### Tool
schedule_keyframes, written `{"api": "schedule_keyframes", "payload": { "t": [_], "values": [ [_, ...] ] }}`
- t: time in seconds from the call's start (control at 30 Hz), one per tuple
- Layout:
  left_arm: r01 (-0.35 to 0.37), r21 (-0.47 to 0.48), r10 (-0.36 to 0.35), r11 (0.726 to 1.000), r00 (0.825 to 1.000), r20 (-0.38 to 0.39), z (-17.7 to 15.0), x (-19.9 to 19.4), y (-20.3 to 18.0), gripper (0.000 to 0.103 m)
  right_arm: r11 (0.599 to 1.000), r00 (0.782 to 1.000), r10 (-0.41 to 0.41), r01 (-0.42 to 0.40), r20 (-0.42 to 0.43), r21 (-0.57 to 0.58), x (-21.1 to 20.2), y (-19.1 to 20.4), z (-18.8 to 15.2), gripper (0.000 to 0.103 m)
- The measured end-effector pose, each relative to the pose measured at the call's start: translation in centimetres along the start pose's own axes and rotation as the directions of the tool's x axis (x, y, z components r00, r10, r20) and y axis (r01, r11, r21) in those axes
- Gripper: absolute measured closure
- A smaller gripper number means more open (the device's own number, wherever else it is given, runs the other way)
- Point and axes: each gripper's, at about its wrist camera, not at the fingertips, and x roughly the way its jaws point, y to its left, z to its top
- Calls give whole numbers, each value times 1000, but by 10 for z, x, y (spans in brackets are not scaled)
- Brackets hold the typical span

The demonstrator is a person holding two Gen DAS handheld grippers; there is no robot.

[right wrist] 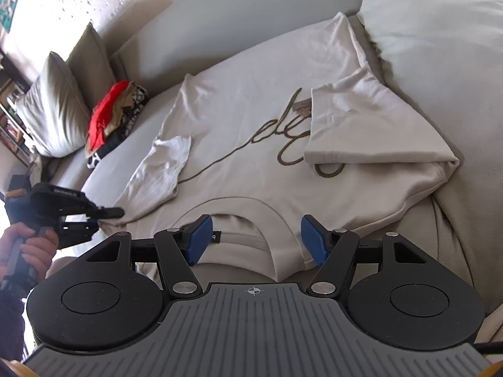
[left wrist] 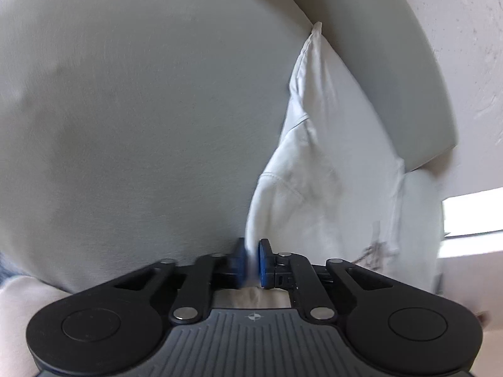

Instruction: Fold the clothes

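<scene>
A cream T-shirt [right wrist: 251, 119] with dark script lettering lies spread on a grey sofa seat, its right sleeve [right wrist: 371, 125] folded over the chest. My right gripper [right wrist: 256, 242] hovers open over the collar, blue pads either side of the neckline. My left gripper [left wrist: 250, 264] is shut on the edge of the shirt's left sleeve [left wrist: 314, 172], which rises as a pale fold in the left wrist view. In the right wrist view the left gripper [right wrist: 103, 213] sits at the shirt's left sleeve edge, held by a hand [right wrist: 28, 251].
A pile of clothes topped with red fabric [right wrist: 113, 113] lies at the far left of the seat beside a light pillow [right wrist: 53, 103]. A large pale cushion [right wrist: 440, 31] bulges at the right. The sofa backrest [right wrist: 251, 9] runs behind the shirt.
</scene>
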Motion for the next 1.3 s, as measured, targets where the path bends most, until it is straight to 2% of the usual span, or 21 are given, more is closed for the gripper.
{"api": "schedule_keyframes", "payload": {
  "t": [0.2, 0.27, 0.33, 0.37, 0.43, 0.47, 0.53, 0.57, 0.6, 0.63, 0.67, 0.7, 0.77, 0.93, 1.0, 1.07, 1.13, 1.2, 1.27, 1.3],
  "values": [
    [-158, 38, 154, 987, 984, 91, -9, -6, -15, 100, 1000, 1000, -6, 6, -1, -13, -1, 1, 0, 35],
    [-210, 119, 197, 970, 974, 107, -11, 3, -30, 100, 1000, 1000, -10, 10, 1, -19, -3, 0, 1, 35],
    [-274, 218, 249, 937, 959, 136, -16, 6, -46, 91, 1000, 1000, -14, 14, 6, -22, -9, 0, 1, 35],
    [-320, 262, 285, 911, 945, 162, -21, 6, -53, 89, 1000, 1000, -17, 17, 8, -23, -13, 0, 2, 35],
    [-422, 324, 362, 847, 903, 231, -33, -2, -66, 83, 999, 999, -47, 47, 10, -18, -22, -1, 1, 35],
    [-471, 340, 397, 814, 878, 267, -39, -7, -70, 79, 998, 998, -65, 66, 24, -19, -28, -2, 0, 35],
    [-572, 366, 450, 734, 813, 369, -56, -20, -83, 77, 994, 992, -105, 107, 72, -24, -39, -5, 1, 35],
    [-590, 389, 441, 708, 799, 409, -65, -35, -81, 77, 991, 987, -125, 129, 102, -28, -44, -6, 2, 36],
    [-598, 411, 424, 688, 791, 441, -73, -47, -82, 77, 988, 980, -149, 154, 129, -32, -48, -8, 3, 48],
    [-572, 437, 388, 695, 809, 442, -80, -49, -87, 77, 981, 972, -183, 191, 145, -44, -46, -9, 8, 57],
    [-542, 464, 351, 701, 828, 437, -88, -51, -93, 77, 973, 963, -216, 227, 158, -51, -43, -10, 12, 73],
    [-503, 496, 316, 708, 854, 414, -94, -46, -99, 77, 966, 957, -243, 253, 157, -46, -36, -13, 19, 77],
    [-435, 560, 258, 705, 893, 369, -99, -25, -115, 73, 951, 942, -298, 307, 154, -37, -22, -19, 31, 77],
    [-396, 659, 239, 639, 917, 319, -124, 9, -127, 73, 892, 886, -442, 451, 140, -38, 5, -45, 53, 73],
    [-378, 696, 233, 611, 926, 298, -133, 22, -131, 73, 901, 902, -428, 431, 53, -56, 13, -61, 51, 71],
    [-367, 720, 242, 589, 930, 276, -143, 27, -132, 73, 923, 922, -384, 383, -49, -37, 12, -75, 42, 74],
    [-361, 739, 249, 569, 932, 264, -153, 16, -126, 74, 924, 915, -382, 382, -133, -29, -2, -77, 36, 72],
    [-347, 748, 265, 565, 935, 234, -157, 4, -123, 74, 938, 917, -340, 347, -206, -5, -18, -77, 34, 77],
    [-330, 753, 266, 569, 940, 212, -160, -7, -121, 74, 945, 940, -326, 328, -102, 1, -33, -73, 36, 74],
    [-334, 750, 256, 570, 940, 225, -161, -10, -120, 74, 948, 947, -318, 318, -49, 3, -41, -70, 37, 66]
  ]
}}
